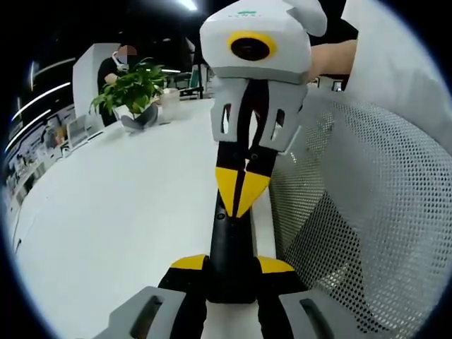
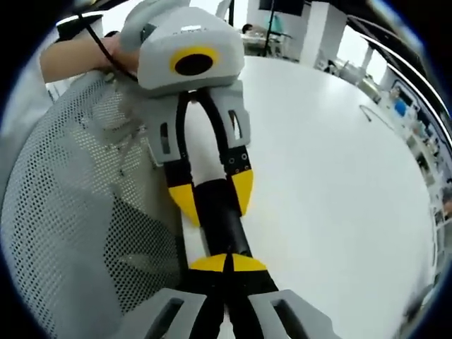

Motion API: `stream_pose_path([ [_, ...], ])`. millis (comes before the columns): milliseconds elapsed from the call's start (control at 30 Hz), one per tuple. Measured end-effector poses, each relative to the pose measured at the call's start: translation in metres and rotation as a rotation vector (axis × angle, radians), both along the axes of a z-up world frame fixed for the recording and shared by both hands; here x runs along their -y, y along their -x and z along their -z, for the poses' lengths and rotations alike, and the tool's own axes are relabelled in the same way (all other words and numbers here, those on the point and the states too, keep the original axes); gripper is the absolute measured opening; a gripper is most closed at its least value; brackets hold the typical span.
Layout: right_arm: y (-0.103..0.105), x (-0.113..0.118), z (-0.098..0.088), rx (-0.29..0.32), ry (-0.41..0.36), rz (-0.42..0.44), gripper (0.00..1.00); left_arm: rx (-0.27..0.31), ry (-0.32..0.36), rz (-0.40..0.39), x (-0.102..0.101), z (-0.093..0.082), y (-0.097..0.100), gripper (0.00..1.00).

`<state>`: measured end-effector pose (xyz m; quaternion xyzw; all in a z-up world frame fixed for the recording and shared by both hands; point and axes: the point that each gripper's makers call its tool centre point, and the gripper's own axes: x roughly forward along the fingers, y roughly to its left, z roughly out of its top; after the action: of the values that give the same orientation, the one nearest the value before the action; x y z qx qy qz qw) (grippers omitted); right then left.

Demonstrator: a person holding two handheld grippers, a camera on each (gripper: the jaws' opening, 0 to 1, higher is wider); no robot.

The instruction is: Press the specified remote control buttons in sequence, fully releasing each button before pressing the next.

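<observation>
Closest in the left gripper view, the left hand-held gripper had its two yellow-tipped jaws partly open and clamped on either side of one black remote, which ran lengthwise away from the camera, near the edge of the white worktop. Whether the remote rested on the worktop or was held just above it could not be told. At the remote's far end, the right hand-held gripper came in from above, its two yellow tips pressed together into a single point that touched the top face of the remote. The buttons were too dark to make out. In the right gripper view the same meeting showed from the other side: the right hand-held gripper was fully closed, gripping nothing, with its joined tips on the near end of the remote, and the left hand-held gripper straddled the remote farther along. One mesh chair back stood just beside the worktop edge and the remote. A hand held the right hand-held gripper's body. One potted plant stood well apart at the far side of the worktop, with one person behind it.
</observation>
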<state>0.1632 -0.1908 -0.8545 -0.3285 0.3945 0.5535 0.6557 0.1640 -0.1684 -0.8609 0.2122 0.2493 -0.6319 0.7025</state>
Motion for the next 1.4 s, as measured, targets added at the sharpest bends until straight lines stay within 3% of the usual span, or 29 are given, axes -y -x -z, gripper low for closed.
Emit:
stream_pose_path([
  [433, 0.003, 0.005, 0.001, -0.033, 0.010, 0.011, 0.00, 0.001, -0.003, 0.004, 0.000, 0.000, -0.001, 0.25],
  [500, -0.002, 0.004, -0.001, -0.007, 0.004, 0.018, 0.00, 0.001, -0.004, 0.005, 0.000, 0.000, -0.001, 0.25],
  [667, -0.004, 0.003, 0.000, -0.041, 0.004, 0.031, 0.00, 0.002, -0.007, 0.007, 0.000, 0.000, -0.001, 0.25],
  [800, -0.009, 0.004, 0.000, -0.018, 0.006, 0.044, 0.00, 0.002, -0.007, 0.007, -0.001, 0.000, -0.001, 0.25],
  [867, -0.015, 0.006, 0.000, 0.012, 0.021, 0.045, 0.00, 0.001, -0.008, 0.007, -0.001, 0.000, -0.001, 0.25],
  [1100, -0.014, 0.004, 0.001, -0.034, 0.043, 0.049, 0.00, 0.001, -0.011, 0.011, -0.001, 0.000, -0.001, 0.25],
  [1400, -0.015, 0.001, 0.003, -0.022, 0.101, 0.037, 0.00, -0.002, -0.017, 0.011, -0.001, 0.000, -0.001, 0.25],
])
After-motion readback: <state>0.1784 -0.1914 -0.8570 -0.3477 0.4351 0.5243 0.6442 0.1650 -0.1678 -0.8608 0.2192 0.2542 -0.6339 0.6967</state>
